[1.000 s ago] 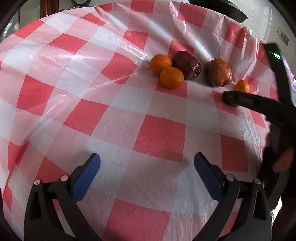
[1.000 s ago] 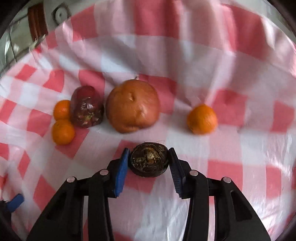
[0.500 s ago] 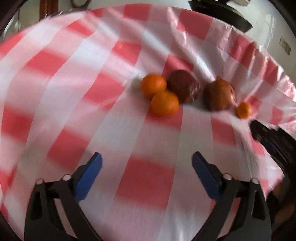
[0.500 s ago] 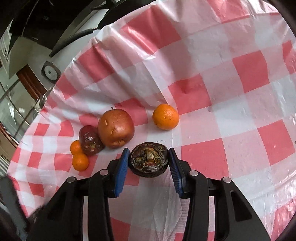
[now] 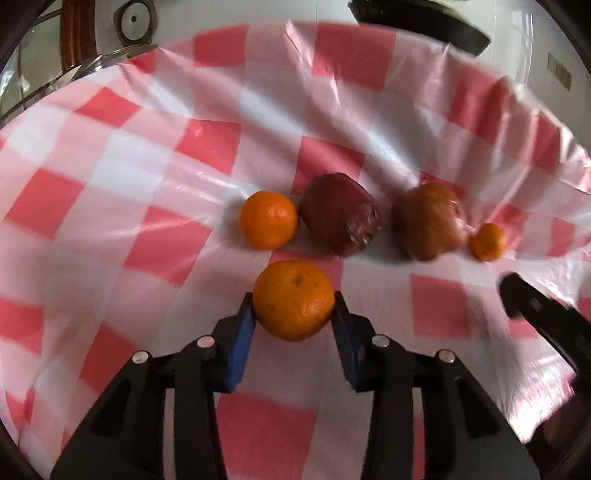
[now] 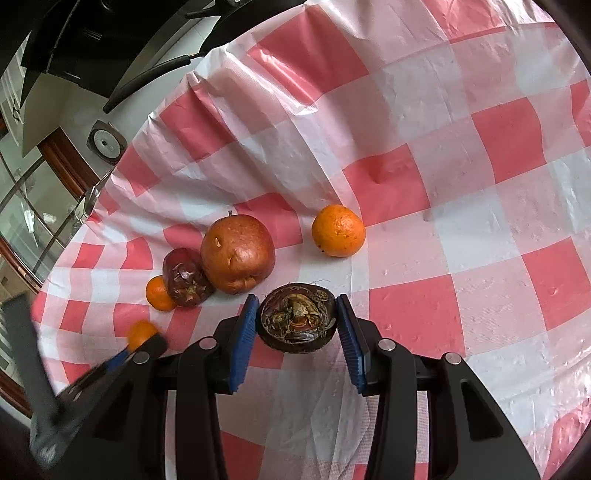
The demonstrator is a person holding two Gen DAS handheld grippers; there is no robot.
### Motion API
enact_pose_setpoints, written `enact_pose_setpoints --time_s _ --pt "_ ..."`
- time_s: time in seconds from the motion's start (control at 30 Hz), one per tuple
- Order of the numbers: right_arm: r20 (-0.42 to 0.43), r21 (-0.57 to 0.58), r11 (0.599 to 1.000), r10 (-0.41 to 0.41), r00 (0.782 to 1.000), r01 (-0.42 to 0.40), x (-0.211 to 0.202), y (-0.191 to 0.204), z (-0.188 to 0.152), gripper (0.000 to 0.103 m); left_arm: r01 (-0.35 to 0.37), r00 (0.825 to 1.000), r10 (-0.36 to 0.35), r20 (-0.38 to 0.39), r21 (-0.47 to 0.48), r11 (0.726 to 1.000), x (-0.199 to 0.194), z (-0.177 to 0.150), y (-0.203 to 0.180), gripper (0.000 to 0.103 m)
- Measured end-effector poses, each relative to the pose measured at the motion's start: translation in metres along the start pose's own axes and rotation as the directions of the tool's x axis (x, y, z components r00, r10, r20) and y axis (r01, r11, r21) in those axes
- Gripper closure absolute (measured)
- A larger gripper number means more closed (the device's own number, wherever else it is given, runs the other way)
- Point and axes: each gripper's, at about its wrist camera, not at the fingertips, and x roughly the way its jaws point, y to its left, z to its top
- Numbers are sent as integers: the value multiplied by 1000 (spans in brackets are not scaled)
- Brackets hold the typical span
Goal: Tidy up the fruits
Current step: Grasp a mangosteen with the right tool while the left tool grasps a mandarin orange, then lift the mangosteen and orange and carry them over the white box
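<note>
My left gripper (image 5: 294, 314) is shut on an orange tangerine (image 5: 293, 299), just above the red-and-white checked cloth (image 5: 110, 206). Behind it lie another tangerine (image 5: 268, 219), a dark red fruit (image 5: 340, 214), a brown-red apple (image 5: 428, 221) and a small tangerine (image 5: 488, 242). My right gripper (image 6: 297, 321) is shut on a dark round mangosteen (image 6: 297, 318), held above the cloth. In the right wrist view the apple (image 6: 238, 253), dark red fruit (image 6: 186, 277), a tangerine (image 6: 159, 293) and a separate tangerine (image 6: 338, 230) lie ahead. The left gripper's tangerine (image 6: 140, 332) shows at the left.
The cloth's far edge (image 5: 406, 55) hangs wrinkled, with a dark pan (image 5: 424, 18) beyond it. A window and wooden frame (image 6: 44, 206) stand left of the table. The right gripper's finger (image 5: 535, 310) shows at the right of the left wrist view.
My left gripper moved forward to the fruits and shut on the near tangerine. My right gripper kept hold of the mangosteen and drew back and up from the fruits.
</note>
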Motion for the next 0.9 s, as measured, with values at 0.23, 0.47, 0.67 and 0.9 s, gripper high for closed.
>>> enact_pose_setpoints --time_s 0.23,0.47,0.67,0.9 --pt "-9 2 1000 -15 1000 15 2 1 0 60 -46 998 45 38 19 999 -41 -36 10 62" --pt "-33 12 999 -53 998 53 7 -1 2 60 -45 999 46 27 -20 999 -87 -81 33 62" --pt "-54 -41 995 -91 994 88 -3 11 -10 60 -78 996 79 36 -21 997 -138 -126 59 62" --pt "-99 -120 992 -34 995 22 -44 48 -72 60 -112 993 114 24 -71 991 -166 -168 99 62"
